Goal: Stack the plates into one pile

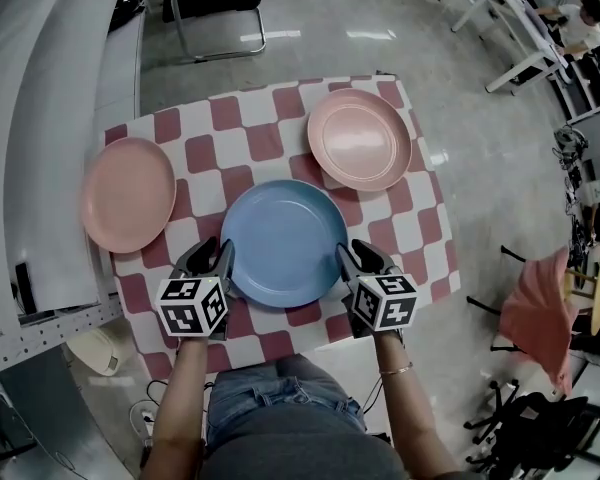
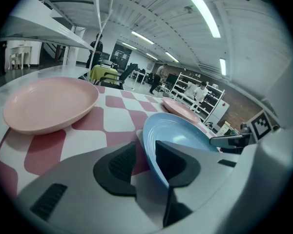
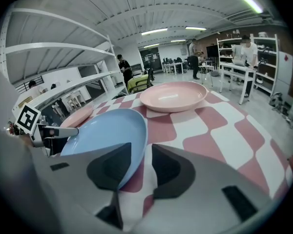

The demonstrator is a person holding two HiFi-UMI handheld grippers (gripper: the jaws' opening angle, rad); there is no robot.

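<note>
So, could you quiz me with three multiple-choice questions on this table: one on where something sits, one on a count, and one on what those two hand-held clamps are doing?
1. Where does the blue plate lie?
A) on the checked cloth, nearest the person
B) on top of another plate
C) on a chair

2. How many pink plates are on the table?
A) one
B) two
C) four

3. How do the jaws of the left gripper and the right gripper stand?
A) shut, with nothing between them
B) apart, each astride the blue plate's rim
C) clamped on a cup

Answers:
1 A: it lies flat on the cloth between the two grippers.
2 B: there is the left pink plate and the right pink plate.
3 B: each gripper view shows the rim in an open gap.
</note>
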